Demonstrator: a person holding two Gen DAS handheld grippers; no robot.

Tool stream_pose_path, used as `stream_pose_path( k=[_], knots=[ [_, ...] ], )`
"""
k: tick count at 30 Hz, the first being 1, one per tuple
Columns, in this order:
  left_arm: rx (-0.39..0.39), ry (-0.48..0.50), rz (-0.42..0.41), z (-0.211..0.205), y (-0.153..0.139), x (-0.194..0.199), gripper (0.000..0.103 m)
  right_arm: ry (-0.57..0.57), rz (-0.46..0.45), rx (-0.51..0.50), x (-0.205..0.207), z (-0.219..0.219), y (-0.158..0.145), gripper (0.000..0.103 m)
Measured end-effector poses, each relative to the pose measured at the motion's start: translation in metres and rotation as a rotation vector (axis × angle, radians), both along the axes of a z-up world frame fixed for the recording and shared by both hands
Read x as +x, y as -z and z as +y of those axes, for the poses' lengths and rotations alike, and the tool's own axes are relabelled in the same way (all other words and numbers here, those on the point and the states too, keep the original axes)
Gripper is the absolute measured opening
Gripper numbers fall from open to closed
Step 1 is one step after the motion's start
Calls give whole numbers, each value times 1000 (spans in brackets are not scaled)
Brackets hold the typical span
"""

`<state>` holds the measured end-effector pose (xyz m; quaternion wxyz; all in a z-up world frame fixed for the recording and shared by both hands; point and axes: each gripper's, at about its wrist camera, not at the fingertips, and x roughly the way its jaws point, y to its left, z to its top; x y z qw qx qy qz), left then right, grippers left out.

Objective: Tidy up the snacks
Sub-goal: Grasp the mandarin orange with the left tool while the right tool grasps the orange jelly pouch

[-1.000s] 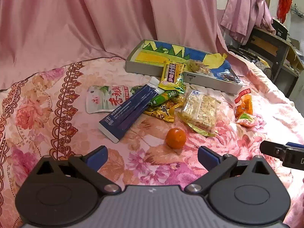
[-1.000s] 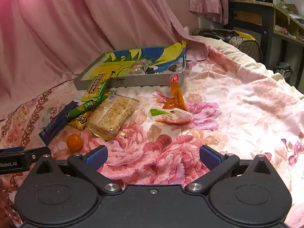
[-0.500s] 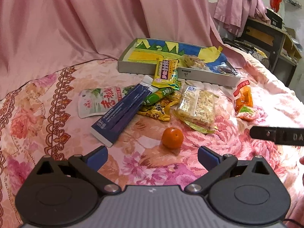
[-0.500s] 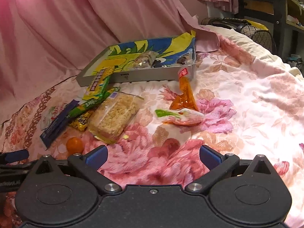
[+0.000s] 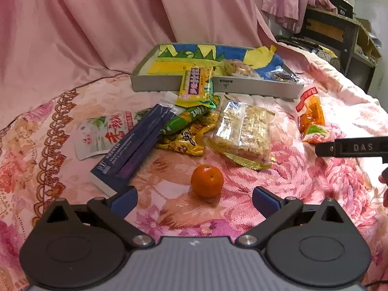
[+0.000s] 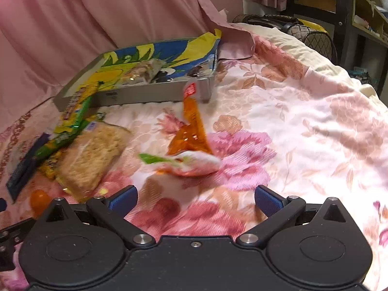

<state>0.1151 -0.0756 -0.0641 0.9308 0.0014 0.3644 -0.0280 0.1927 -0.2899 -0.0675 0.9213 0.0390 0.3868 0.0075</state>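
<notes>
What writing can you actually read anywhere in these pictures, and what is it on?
"DAS": black bar of the other tongs, at the right edge.
"80": dark box on the shelf behind.
Snack wrappers, e.g. the yellow pack and white pouch: printed characters, too blurred to read.
Grey tray label: too small.

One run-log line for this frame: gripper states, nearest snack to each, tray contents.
left gripper: open, empty, before tangerine | right gripper: open, empty, before green-white packet | tray: some snacks inside, most outside
</notes>
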Motion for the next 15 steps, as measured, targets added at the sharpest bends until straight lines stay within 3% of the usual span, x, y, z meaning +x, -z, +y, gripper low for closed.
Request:
stream_pose_path(
  k=[15],
  knots=[
    [18,25,13,-7,14,13,96,-91,-66,66,45,-6,21,98]
  ],
)
